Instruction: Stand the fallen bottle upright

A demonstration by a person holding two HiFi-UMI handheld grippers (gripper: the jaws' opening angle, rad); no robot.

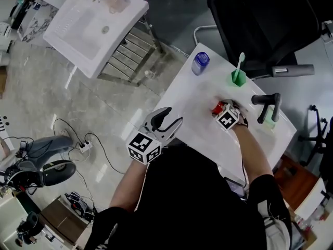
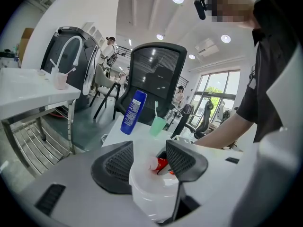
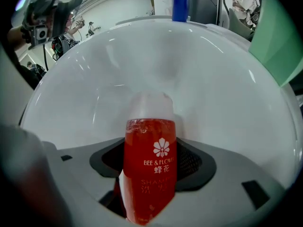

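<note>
A red shampoo bottle (image 3: 150,164) with a clear cap lies on its side in the middle of the white table (image 1: 192,95), cap pointing away from me. My right gripper (image 1: 220,110) is shut on its body, one pad on each side. In the left gripper view the same bottle (image 2: 162,164) shows low on the table beyond the jaws. My left gripper (image 1: 174,116) hovers at the table's near left edge, open, with nothing between its fingers (image 2: 116,167).
An upright blue bottle (image 1: 200,63) stands at the table's far left corner. A green cup with a toothbrush (image 1: 239,78) stands at the far edge, and a black handle (image 1: 266,100) rises at the right. A black chair (image 1: 265,20) stands behind the table, a white sink stand (image 1: 96,27) to the left.
</note>
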